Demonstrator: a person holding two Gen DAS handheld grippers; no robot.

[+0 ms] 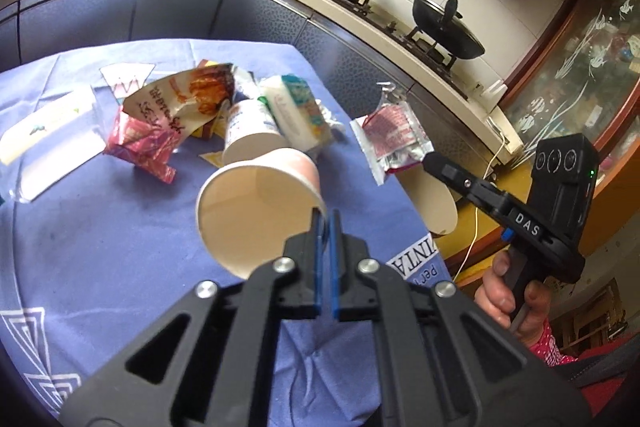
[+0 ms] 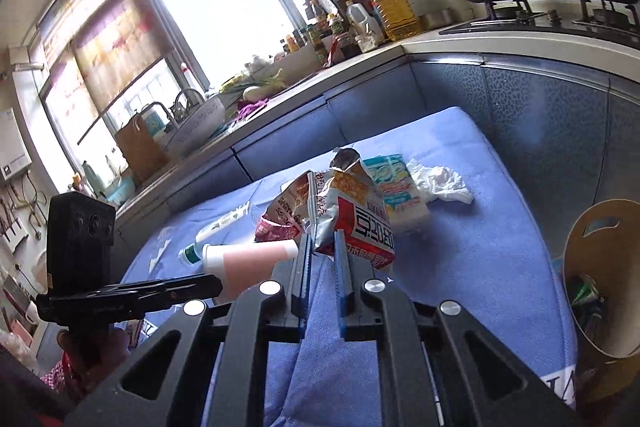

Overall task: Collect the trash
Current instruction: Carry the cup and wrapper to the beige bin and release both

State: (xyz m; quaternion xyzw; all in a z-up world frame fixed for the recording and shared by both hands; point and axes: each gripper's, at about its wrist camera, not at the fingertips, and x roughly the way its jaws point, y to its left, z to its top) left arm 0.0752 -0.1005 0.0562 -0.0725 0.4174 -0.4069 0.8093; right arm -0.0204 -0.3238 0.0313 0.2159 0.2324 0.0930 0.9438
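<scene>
The left gripper (image 1: pixel 327 217) is closed, its blue-padded jaws pinched on the rim of a pink-and-white paper cup (image 1: pixel 256 203). The cup is held tilted on its side, clear of the blue tablecloth (image 1: pixel 100 227), with its open mouth turned back toward the gripper.

To the right of the left gripper, the right gripper (image 2: pixel 322 241) is held in a hand (image 1: pixel 508 291) with a red dotted sleeve. Its jaws are nearly closed on the lower edge of a crumpled red, white and silver foil snack bag (image 2: pixel 360 215), which stands up above the cloth.

Beyond both grippers, the remaining trash lies on the tablecloth: a torn pink-and-orange foil wrapper (image 1: pixel 176 111), a white plastic bottle with a green cap (image 1: pixel 250 123) on its side, a white-and-teal soft tissue pack (image 1: pixel 298 111) and a crumpled white tissue (image 2: pixel 440 181). A flat clear plastic package (image 1: pixel 52 135) lies farther left.

Below and to the right of the right gripper, a tan round bin with a handle cut-out (image 2: pixel 600 227) stands beside the table; some waste is seen inside it
</scene>
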